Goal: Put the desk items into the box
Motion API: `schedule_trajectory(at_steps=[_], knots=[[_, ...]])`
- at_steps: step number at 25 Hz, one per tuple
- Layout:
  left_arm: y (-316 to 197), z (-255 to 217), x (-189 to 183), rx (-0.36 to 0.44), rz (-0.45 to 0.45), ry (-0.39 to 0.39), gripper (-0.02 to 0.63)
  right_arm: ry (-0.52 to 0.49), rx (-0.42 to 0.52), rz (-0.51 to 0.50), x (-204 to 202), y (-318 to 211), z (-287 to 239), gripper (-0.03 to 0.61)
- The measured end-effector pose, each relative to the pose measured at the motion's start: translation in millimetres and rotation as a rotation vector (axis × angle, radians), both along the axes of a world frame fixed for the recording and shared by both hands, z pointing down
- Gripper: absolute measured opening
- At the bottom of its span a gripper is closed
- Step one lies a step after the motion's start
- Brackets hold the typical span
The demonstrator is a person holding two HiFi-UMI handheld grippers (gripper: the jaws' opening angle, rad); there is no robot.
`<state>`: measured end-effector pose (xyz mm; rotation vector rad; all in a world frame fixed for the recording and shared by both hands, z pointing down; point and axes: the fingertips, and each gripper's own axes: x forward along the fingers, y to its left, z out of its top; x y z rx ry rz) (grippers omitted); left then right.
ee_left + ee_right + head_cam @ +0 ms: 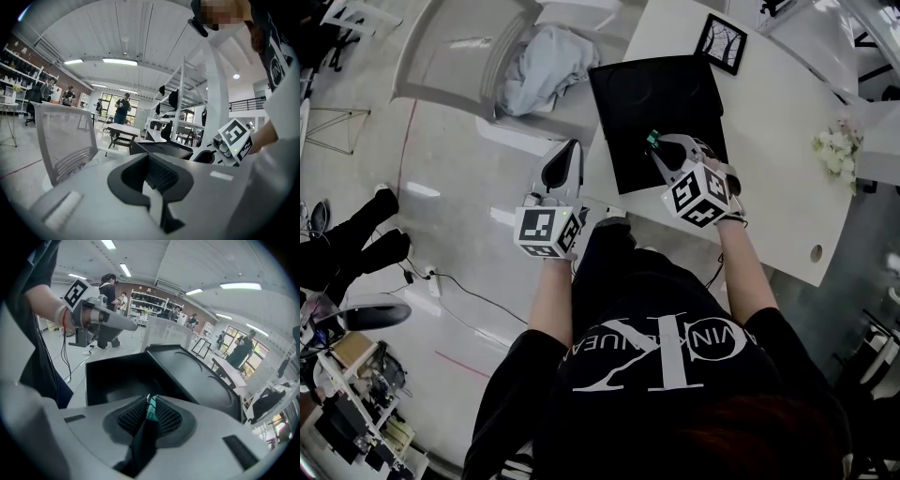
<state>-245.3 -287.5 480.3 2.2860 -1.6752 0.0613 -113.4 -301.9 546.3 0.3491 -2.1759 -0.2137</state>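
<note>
Starting wide, the white desk (787, 122) carries the black box (666, 103), open, with what looks like its lid tipped up behind the well. Over that dark interior hangs the right gripper (656, 148), angled down, jaws pinched onto a small teal item (652, 137) right at the tips of the ribbed pads. The left gripper (570, 150) hangs off the desk's edge near the chair (459, 56), jaws together with nothing between them.

That teal piece reads as thin, light and fairly stiff. It probably needs very little squeeze, but with only a sliver caught in the pads it could twist or slip out. A flat pinch across its broad faces, as now, seems the sound hold, and it should drop harmlessly into the box.

From the head view you get the layout: a picture frame (721, 42) and white flowers (836, 150) sit well apart from the box. Only the right gripper view shows the pads biting the teal edge and the box's empty well below; what the item actually is, it's too small to tell
</note>
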Motion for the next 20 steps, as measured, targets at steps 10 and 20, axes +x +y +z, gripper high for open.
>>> schedule_trajectory(at_steps=[10, 20], knots=[[4.0, -1.2, -0.4, -0.002, -0.015, 0.007, 0.009, -0.053, -0.082, 0.002, -2.9, 7.4, -2.8, 0.123], [7.7, -6.3, 3.9, 0.007, -0.013, 0.006, 0.009, -0.118, -0.100, 0.038, -0.6, 7.4, -16.9, 0.129]])
